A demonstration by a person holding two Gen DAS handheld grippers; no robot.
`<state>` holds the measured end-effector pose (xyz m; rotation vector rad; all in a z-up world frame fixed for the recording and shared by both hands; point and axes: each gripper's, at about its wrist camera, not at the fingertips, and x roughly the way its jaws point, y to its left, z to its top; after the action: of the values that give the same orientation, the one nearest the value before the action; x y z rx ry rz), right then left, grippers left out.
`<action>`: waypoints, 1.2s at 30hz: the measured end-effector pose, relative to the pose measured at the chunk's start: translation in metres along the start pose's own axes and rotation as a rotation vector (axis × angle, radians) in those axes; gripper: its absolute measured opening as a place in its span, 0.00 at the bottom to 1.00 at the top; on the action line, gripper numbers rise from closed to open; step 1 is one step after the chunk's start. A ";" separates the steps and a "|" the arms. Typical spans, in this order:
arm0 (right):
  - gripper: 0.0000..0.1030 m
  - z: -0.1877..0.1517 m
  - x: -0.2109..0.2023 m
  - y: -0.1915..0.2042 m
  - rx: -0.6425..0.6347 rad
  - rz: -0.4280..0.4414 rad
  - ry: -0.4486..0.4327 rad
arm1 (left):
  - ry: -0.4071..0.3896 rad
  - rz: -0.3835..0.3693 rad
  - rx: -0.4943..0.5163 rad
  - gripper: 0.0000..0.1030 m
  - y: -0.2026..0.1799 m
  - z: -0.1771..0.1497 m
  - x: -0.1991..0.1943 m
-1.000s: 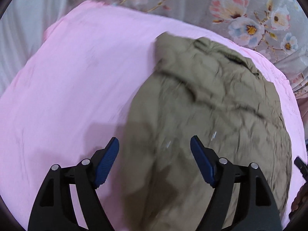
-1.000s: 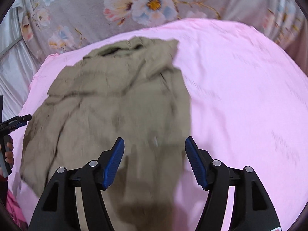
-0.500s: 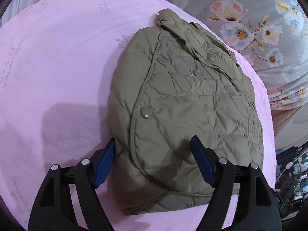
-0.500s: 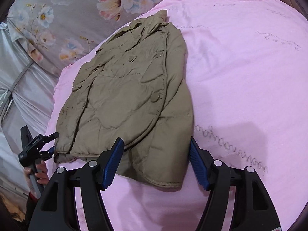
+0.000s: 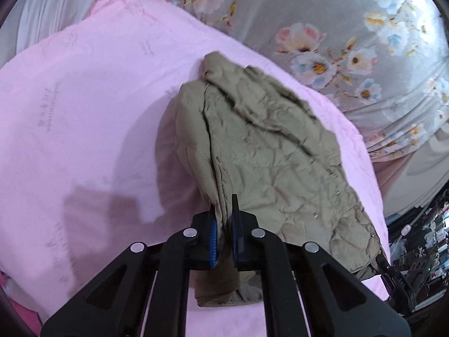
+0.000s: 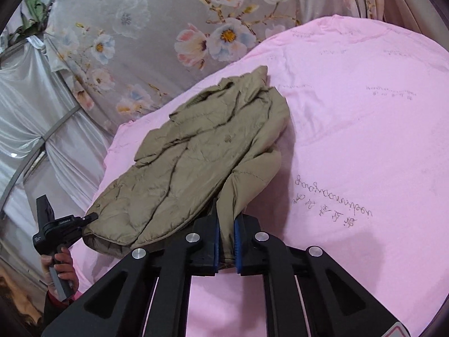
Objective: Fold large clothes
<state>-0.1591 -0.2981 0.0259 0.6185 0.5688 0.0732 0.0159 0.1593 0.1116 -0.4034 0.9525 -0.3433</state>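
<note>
Olive quilted jacket (image 5: 269,151) – rumpled, hem pinched (both tongs)

A bed under a pink sheet (image 6: 364,140) — an olive quilted jacket (image 6: 196,163) lies on it.

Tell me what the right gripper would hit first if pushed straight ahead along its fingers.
The right gripper, shut on the olive jacket, would likely just plough into more bunched jacket, then the pink sheet beyond.
</note>
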 end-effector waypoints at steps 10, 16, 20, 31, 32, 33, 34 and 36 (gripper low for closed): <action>0.07 0.019 -0.128 0.084 -0.198 0.149 -0.293 | -0.244 -0.116 0.063 0.06 -0.027 0.014 -0.151; 0.07 0.079 -0.103 0.100 -0.198 0.128 -0.373 | -0.324 -0.030 0.157 0.07 -0.068 0.066 -0.140; 0.07 0.121 -0.041 0.086 -0.116 0.081 -0.345 | -0.306 0.118 0.207 0.07 -0.081 0.106 -0.079; 0.07 0.147 0.121 0.027 0.023 -0.158 -0.187 | -0.086 0.364 0.255 0.10 -0.066 0.145 0.110; 0.07 0.145 0.131 0.023 0.028 -0.171 -0.175 | -0.063 0.373 0.256 0.10 -0.062 0.144 0.124; 0.07 0.144 0.143 0.017 0.034 -0.188 -0.158 | -0.047 0.381 0.257 0.10 -0.058 0.142 0.136; 0.07 0.142 0.153 0.012 0.038 -0.204 -0.142 | -0.035 0.389 0.257 0.11 -0.055 0.140 0.144; 0.07 0.138 0.170 0.007 0.043 -0.234 -0.112 | -0.013 0.400 0.260 0.12 -0.047 0.135 0.163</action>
<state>0.0575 -0.3261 0.0398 0.5906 0.5313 -0.1930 0.2110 0.0684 0.0878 0.0253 0.9381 -0.0965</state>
